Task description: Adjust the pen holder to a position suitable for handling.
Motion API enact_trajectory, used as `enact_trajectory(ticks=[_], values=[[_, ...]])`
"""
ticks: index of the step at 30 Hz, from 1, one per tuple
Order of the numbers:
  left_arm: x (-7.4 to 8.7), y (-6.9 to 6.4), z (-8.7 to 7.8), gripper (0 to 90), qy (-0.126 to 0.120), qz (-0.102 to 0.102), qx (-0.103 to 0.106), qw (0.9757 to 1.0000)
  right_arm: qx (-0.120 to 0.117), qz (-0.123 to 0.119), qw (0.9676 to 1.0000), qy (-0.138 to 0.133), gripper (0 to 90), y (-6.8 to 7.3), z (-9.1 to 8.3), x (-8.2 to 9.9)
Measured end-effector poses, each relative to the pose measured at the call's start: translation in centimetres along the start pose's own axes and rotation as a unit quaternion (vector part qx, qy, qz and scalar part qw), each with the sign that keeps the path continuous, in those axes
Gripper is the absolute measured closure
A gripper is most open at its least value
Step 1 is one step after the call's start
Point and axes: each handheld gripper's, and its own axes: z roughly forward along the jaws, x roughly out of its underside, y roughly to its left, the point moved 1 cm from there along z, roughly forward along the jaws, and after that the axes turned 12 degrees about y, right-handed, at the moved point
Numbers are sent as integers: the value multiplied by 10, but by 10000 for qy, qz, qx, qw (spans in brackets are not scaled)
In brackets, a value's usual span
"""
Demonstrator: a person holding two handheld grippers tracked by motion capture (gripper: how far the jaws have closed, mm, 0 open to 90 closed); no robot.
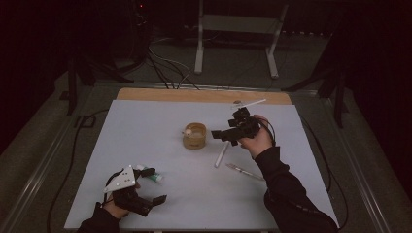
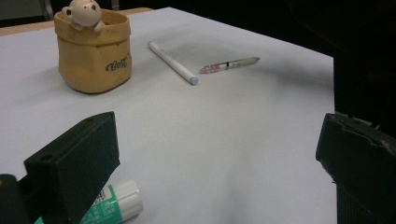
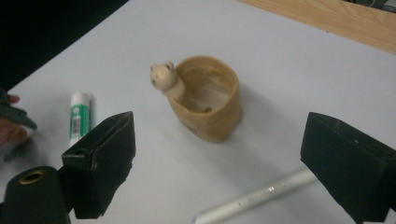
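White pen point(image 1: 222, 154) lies flat, long axis running toward the holder point(image 1: 195, 135).

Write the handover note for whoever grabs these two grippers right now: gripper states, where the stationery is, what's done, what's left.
Left gripper: open, holding nothing, low over the near left of the white table, beside the glue stick.
Right gripper: open, empty, held above the table just right of the yellow pen holder.
White pen and clear pen lie flat right of the holder; another pen lies at the far edge.
Done: nothing visible standing in the holder.
Left: probably load the pens and glue stick into it.
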Motion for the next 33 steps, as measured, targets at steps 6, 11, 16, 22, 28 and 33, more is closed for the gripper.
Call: enact_trajectory(ticks=[6,11,16,22,28,33], values=[[0,0,0,0,-7,-9,0,10000,-152,-171,9997,-103,99,-8,-8,15],[0,0,0,0,-3,-5,0,10000,-202,-299,9993,-123,98,-13,-13,24],[0,0,0,0,1,-2,-2,10000,-333,-494,9981,-172,100,-19,-18,37],[0,0,0,0,6,-8,-8,10000,-406,-705,9960,-365,115,-24,-25,52],[0,0,0,0,1,-6,-8,10000,-395,-879,9946,-392,118,-25,-30,65],[0,0,0,0,6,-7,-8,10000,-518,-876,9946,-212,92,-26,-30,75]])
